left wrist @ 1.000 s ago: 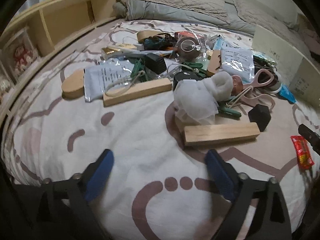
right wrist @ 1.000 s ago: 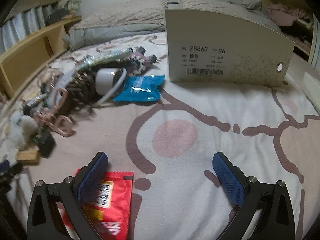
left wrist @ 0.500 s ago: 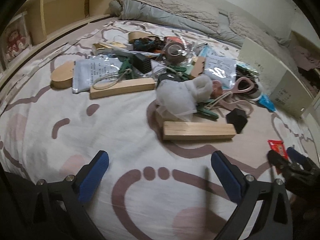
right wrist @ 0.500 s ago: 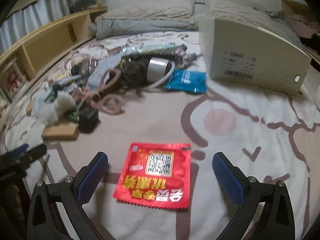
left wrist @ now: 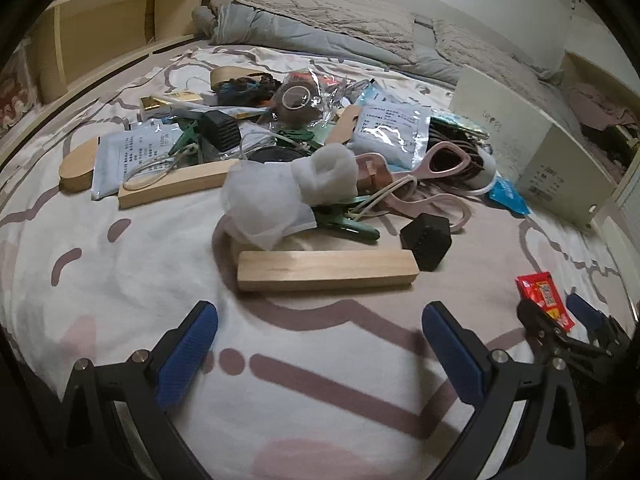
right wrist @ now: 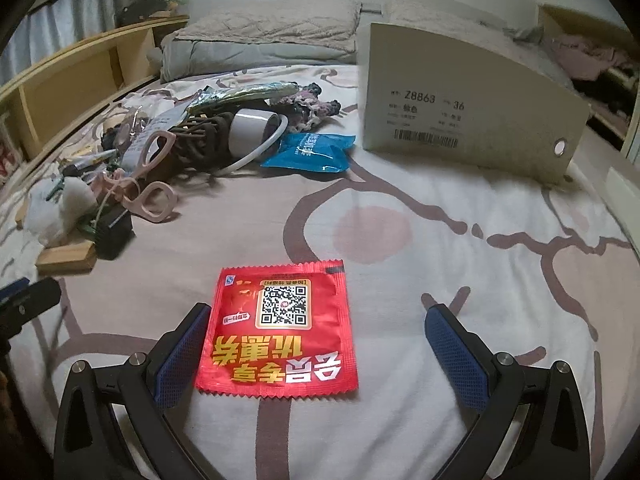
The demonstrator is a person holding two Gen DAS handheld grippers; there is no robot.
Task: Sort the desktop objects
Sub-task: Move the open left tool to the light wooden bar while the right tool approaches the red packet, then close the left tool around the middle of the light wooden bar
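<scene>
Bedsheet (pink-patterned) under clutter, pillows behind

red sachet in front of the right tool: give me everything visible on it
The red sachet is a flat, glossy, roughly square foil-like packet with zigzag-cut edges. It carries a white QR panel near its middle and large yellow characters that read upside down from the right wrist view. It looks sealed and lies flat on the patterned bedsheet, apart from the clutter pile. It sits between the fingers of the open right tool, nearer the left-hand finger; whether that pad touches it I cannot tell.
</scene>
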